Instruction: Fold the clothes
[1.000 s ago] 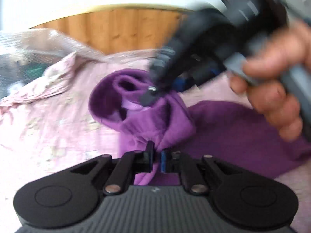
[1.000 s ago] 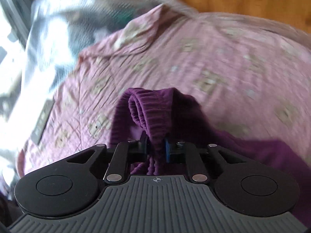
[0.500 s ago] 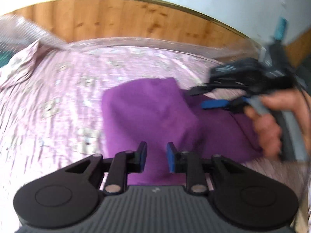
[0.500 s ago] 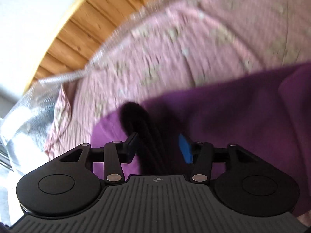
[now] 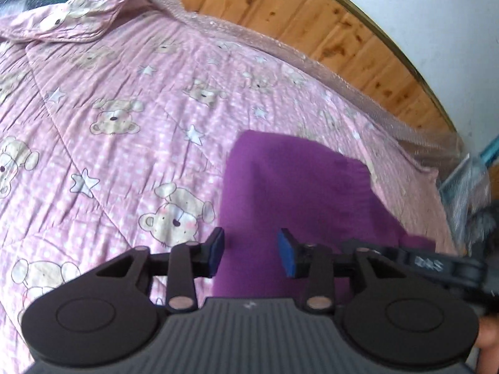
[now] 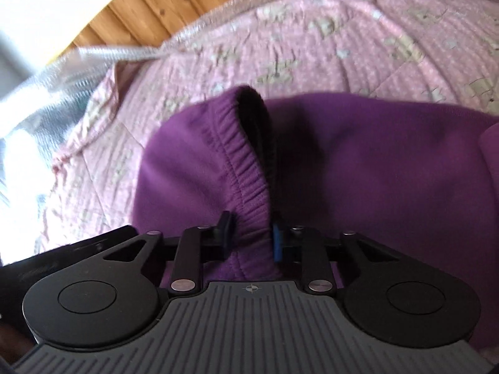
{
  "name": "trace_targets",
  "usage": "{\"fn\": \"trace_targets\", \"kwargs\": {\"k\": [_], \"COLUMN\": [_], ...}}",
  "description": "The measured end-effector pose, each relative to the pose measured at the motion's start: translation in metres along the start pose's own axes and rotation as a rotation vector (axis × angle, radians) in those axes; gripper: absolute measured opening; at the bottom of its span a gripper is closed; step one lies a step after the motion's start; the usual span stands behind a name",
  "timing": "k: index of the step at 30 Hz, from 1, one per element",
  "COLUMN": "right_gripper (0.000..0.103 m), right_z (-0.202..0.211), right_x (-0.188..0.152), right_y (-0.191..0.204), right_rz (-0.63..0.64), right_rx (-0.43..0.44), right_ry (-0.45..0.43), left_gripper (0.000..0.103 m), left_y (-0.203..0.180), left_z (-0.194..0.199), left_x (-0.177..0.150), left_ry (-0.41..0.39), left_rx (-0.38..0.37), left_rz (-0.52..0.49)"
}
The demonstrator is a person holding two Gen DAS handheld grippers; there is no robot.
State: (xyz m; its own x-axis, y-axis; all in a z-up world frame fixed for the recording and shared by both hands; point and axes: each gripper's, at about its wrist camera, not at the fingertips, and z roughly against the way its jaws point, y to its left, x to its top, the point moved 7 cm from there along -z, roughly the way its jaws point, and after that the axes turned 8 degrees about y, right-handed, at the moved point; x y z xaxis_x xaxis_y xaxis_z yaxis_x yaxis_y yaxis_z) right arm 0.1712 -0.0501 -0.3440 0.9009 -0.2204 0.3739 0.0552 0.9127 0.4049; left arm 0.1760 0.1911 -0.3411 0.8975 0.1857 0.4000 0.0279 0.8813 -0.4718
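Note:
A purple fleece garment lies folded on a pink teddy-bear quilt. My left gripper is open and empty just above the garment's near edge. In the right wrist view the garment shows an elastic ribbed waistband that runs up between my right gripper's blue pads. The jaws stand apart with the band loosely between them. The right gripper's body also shows at the right edge of the left wrist view.
A wooden headboard runs behind the bed, with clear bubble wrap along its edge. A folded pink quilt corner lies at the far left. A white wall is behind.
Both grippers let go of the purple garment and opened. The bunched garment now lies flatter on the quilt. The right gripper moved from in front of the left one to its right side.

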Motion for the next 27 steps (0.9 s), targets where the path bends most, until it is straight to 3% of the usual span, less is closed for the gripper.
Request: {"fn": "trace_targets", "kwargs": {"k": [1,2,5,9,10,11,13,14,16,17,19,20,21,23,27], "right_gripper": [0.010,0.007,0.007,0.008,0.013,0.027,0.042,0.044,0.065,0.068,0.065,0.057,0.030,0.026,0.025], "right_z": [0.008,0.017,0.043,0.036,0.028,0.021,0.016,0.020,0.027,0.028,0.016,0.008,0.008,0.014,0.022], "right_x": [-0.004,-0.005,-0.010,-0.021,-0.022,-0.024,-0.021,-0.019,-0.018,-0.019,-0.026,-0.029,-0.031,-0.032,-0.048], "right_y": [-0.003,-0.006,-0.023,-0.046,-0.047,-0.048,-0.042,-0.040,-0.041,-0.043,-0.040,-0.036,-0.027,-0.010,0.003], "right_rz": [-0.008,-0.021,-0.075,-0.104,-0.104,-0.104,-0.090,-0.088,-0.097,-0.104,-0.092,-0.075,-0.027,0.039,0.031], "right_rx": [-0.005,-0.011,-0.034,-0.100,-0.073,-0.046,0.015,0.026,0.010,-0.006,0.004,0.014,0.009,0.000,-0.022], "right_ry": [-0.018,-0.038,-0.084,-0.050,-0.031,-0.013,-0.022,-0.042,-0.078,-0.086,-0.033,0.000,0.009,0.000,0.014], "left_gripper": [0.041,0.041,0.041,0.042,0.043,0.045,0.047,0.050,0.053,0.053,0.053,0.052,0.052,0.052,0.051], "left_y": [-0.001,-0.004,-0.016,-0.033,-0.035,-0.033,-0.031,-0.029,-0.026,-0.024,-0.022,-0.021,-0.022,-0.025,-0.037], "left_z": [-0.001,-0.002,-0.007,-0.018,-0.021,-0.022,-0.025,-0.026,-0.036,-0.043,-0.058,-0.064,-0.067,-0.074,-0.071], "left_x": [0.002,0.003,0.004,0.006,0.009,0.013,0.022,0.026,0.037,0.043,0.054,0.059,0.062,0.066,0.062], "left_ry": [0.001,0.006,0.021,0.034,0.032,0.025,0.012,0.005,0.015,0.023,0.044,0.044,0.042,0.040,0.040], "left_rx": [-0.004,-0.010,-0.025,0.002,0.012,0.020,0.036,0.045,0.060,0.068,0.109,0.127,0.133,0.146,0.173], "left_rz": [-0.004,-0.012,-0.048,-0.114,-0.120,-0.113,-0.098,-0.091,-0.084,-0.082,-0.096,-0.105,-0.112,-0.133,-0.205]}}
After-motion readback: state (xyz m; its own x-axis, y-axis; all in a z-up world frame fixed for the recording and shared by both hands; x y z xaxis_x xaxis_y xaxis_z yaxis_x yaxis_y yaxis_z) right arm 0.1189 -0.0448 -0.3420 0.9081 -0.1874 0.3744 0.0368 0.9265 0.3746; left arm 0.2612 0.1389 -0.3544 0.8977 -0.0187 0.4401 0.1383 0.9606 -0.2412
